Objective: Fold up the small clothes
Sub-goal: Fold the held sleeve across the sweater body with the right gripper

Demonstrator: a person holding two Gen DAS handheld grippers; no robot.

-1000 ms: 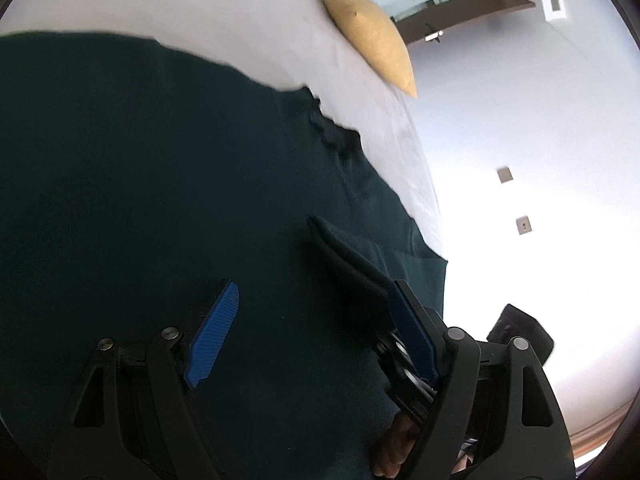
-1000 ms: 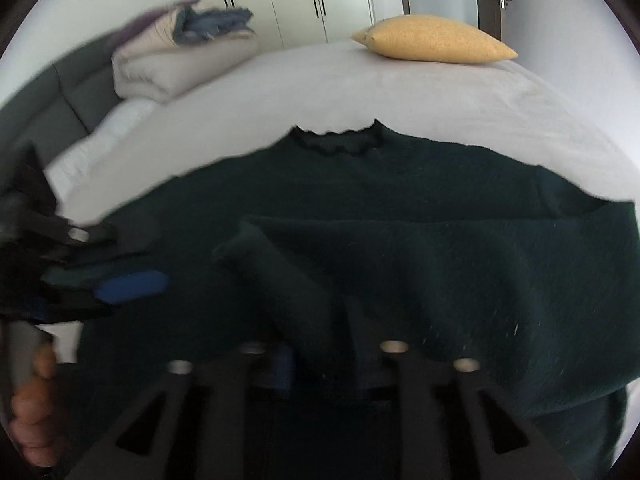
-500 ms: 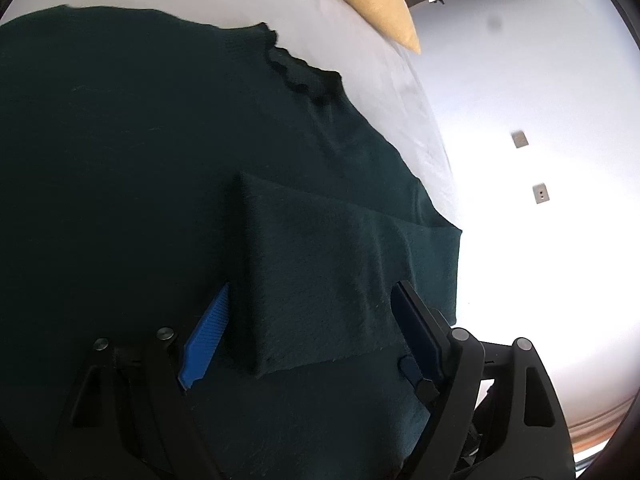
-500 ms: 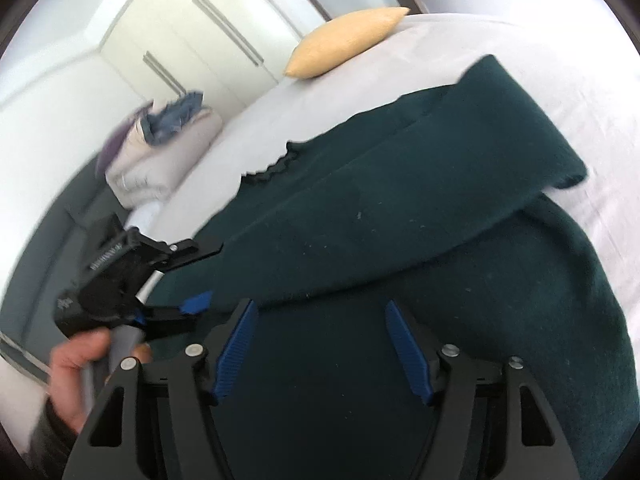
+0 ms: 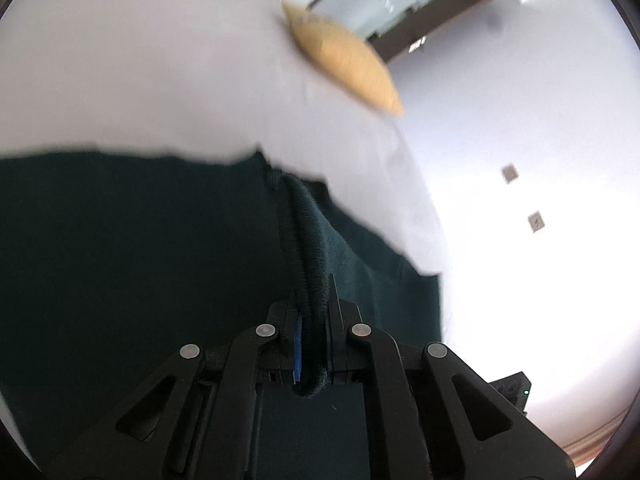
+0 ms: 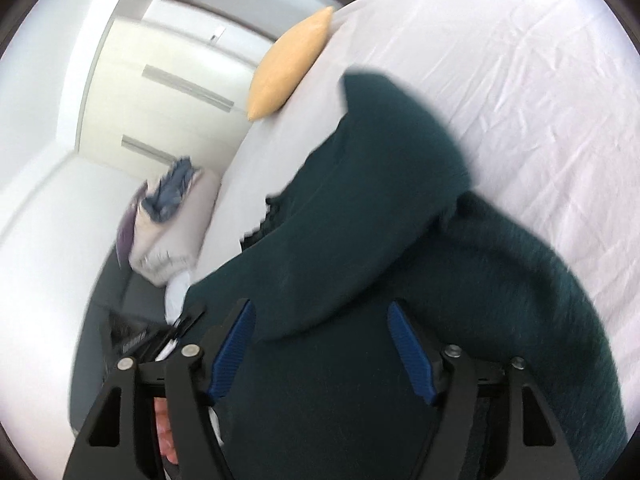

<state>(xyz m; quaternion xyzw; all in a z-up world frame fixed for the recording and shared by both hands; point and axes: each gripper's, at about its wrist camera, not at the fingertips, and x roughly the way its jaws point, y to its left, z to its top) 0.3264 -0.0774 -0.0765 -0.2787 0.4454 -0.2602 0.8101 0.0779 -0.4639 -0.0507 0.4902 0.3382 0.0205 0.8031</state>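
Note:
A dark green sweater [image 5: 140, 240] lies spread on a white bed [image 5: 160, 80]. My left gripper [image 5: 314, 344] is shut on a bunched edge of the sweater, a ridge of fabric running up from between its blue pads. In the right wrist view the sweater [image 6: 360, 240] has one sleeve folded across its body. My right gripper [image 6: 320, 344] is open and empty just above the sweater's lower body. The left gripper [image 6: 140, 336] shows at the lower left of that view, held by a hand.
A yellow pillow [image 5: 344, 60] lies at the far end of the bed, also in the right wrist view [image 6: 288, 64]. Folded bedding [image 6: 168, 216] is stacked at the bed's left. White wardrobe doors [image 6: 160, 92] stand behind. A white wall [image 5: 520, 120] is to the right.
My left gripper has closed on an edge of the sweater; half a second ago it was open over the folded sleeve. My right gripper stays open and has swung and tilted.

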